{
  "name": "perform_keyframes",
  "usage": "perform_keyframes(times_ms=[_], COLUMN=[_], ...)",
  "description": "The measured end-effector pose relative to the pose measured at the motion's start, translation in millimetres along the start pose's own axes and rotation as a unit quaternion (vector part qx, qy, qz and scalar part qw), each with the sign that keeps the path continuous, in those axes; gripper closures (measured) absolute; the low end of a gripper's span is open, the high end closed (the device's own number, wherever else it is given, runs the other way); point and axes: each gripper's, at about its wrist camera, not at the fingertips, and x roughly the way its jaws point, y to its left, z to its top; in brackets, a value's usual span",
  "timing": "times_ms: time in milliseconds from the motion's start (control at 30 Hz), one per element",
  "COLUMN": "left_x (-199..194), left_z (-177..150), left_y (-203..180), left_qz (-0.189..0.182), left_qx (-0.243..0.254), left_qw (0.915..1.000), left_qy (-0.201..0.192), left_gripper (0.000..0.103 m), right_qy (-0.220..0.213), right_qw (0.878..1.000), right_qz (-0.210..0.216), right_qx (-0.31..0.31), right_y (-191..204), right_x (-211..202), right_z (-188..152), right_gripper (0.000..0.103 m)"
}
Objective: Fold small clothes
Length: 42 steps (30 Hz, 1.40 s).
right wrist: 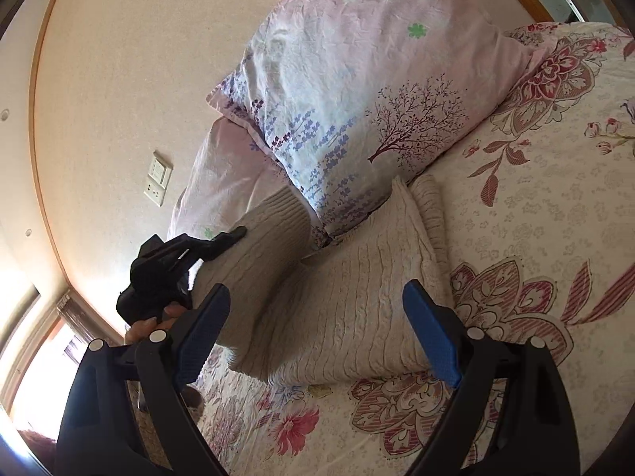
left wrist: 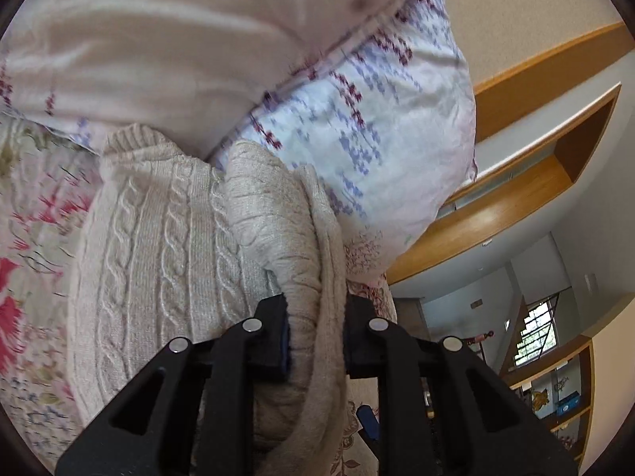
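left fingers (left wrist: 316, 337) pinch a bunched fold of the cream sweater (left wrist: 166, 246). right fingers (right wrist: 317, 333) gape empty above it. sweater's far end hides under the pillow (right wrist: 357, 91) at the bed's (right wrist: 555, 206) head.

**Materials and finishes**

Sweater (left wrist: 166, 246): cream cable-knit, thick, matt, ribbed at the hems, fuzzy yarn. Bedspread (right wrist: 555, 218): printed floral cloth, matt, faintly textured. Pillows (right wrist: 357, 79): thin crinkled cotton-like cloth, pastel print, slight sheen. Left gripper (left wrist: 315, 325): matt black plastic arms, shiny round metal pins, blue pads. Right gripper (right wrist: 317, 333): same black plastic, blue ridged rubbery pads. Shelf trim (left wrist: 516, 198): smooth glossy wood. Wall (right wrist: 119, 79): matt, fine-grained covering.
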Motion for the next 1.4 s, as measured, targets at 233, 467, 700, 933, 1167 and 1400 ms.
perform_keyframes(times_ms=[233,467,700,933,1167,1400], left_x=[86,46,-45,-55,-33,-19], left_z=[-40,-30,-22,-27,-33,-42], left_y=[-11,-5,30,78,78,73], left_qz=[-0.027,-0.140,0.018,0.064,0.083,0.080], left_qx=[-0.023,-0.052,0.025,0.014,0.031,0.045], left_qw=[0.9952,0.9865,0.9995,0.9976,0.9953,0.9942], left_qy=[0.092,0.068,0.008,0.023,0.039,0.056], left_gripper=[0.082,0.056,0.039,0.037,0.036,0.046], right_qy=[-0.013,-0.013,0.040,0.083,0.136,0.118], right_qw=[1.000,0.999,0.994,0.986,0.975,0.973], right_qz=[-0.004,-0.006,-0.095,-0.127,-0.171,-0.193], right_qx=[0.026,0.049,0.027,0.072,0.040,-0.039], right_y=[-9,-18,-7,-18,-25,-11], right_x=[-4,-5,-5,29,89,94], right_z=[2,0,25,80,87,80], right_gripper=[0.013,0.013,0.014,0.027,0.035,0.089])
